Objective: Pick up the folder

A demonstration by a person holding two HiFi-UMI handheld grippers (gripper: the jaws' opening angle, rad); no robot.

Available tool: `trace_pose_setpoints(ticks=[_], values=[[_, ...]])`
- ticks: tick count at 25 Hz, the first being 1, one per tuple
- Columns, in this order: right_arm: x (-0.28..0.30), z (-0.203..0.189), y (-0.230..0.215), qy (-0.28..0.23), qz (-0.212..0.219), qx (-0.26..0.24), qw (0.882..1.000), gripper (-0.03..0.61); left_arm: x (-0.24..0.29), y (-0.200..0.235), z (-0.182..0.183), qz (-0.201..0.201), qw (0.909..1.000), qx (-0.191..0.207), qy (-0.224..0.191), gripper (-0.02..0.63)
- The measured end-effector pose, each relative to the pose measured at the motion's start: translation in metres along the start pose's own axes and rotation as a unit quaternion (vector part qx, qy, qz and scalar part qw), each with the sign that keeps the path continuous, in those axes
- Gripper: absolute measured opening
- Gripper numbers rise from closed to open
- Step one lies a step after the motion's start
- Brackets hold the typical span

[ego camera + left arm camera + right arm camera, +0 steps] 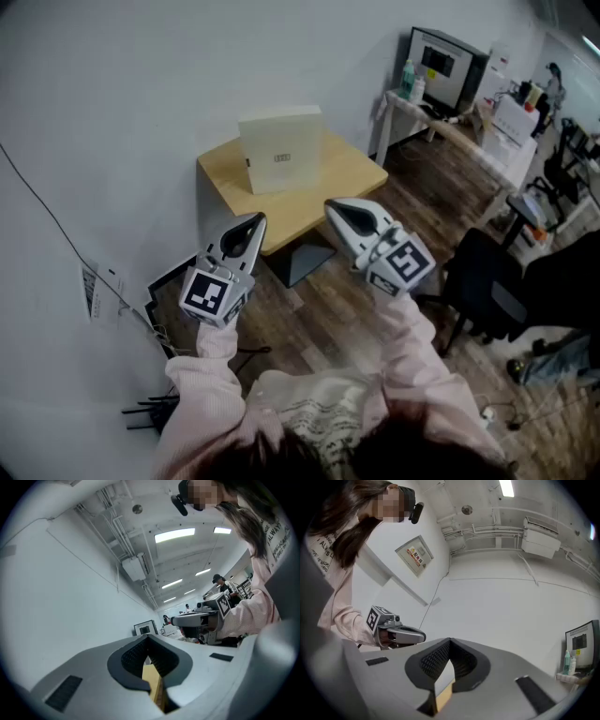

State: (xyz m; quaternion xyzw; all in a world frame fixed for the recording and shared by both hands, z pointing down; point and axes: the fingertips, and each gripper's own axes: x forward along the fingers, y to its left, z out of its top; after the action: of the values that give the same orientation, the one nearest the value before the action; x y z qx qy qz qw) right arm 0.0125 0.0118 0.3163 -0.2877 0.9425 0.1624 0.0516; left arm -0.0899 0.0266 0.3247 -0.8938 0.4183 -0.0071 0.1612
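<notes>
A white folder (280,148) stands upright on a small wooden table (333,183) against the wall. Both grippers hang in the air in front of the table, short of it, and touch nothing. My left gripper (257,220) is shut and empty, its tip toward the table's near left edge. My right gripper (330,206) is likewise shut and empty, near the table's front edge. In the left gripper view the jaws (148,638) meet, with the table's wood (152,681) showing below them. The right gripper view has its closed jaws (450,641) with the folder (445,679) behind.
A desk with a monitor (448,66) and bottles (409,80) stands at the back right. A black office chair (487,281) is to the right of the table. Cables and a black device (150,412) lie on the wood floor by the left wall.
</notes>
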Motion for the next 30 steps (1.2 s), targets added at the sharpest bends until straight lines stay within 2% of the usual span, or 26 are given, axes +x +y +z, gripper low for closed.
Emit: trace_pose_setpoints(ticks=[10, 20, 30], values=[[-0.001, -0.005, -0.003, 0.002, 0.009, -0.001, 1.0, 0.0, 0.005, -0.002, -0.011, 0.006, 0.9998, -0.01, 0.015, -0.008], [-0.001, -0.021, -0.024, 0.015, 0.002, 0.014, 1.0, 0.002, 0.021, 0.002, -0.024, 0.01, 0.9996, -0.017, 0.02, -0.008], [0.006, -0.038, -0.041, 0.027, 0.013, 0.023, 0.999, 0.003, 0.03, 0.013, -0.034, 0.025, 0.9987, -0.027, 0.036, -0.008]])
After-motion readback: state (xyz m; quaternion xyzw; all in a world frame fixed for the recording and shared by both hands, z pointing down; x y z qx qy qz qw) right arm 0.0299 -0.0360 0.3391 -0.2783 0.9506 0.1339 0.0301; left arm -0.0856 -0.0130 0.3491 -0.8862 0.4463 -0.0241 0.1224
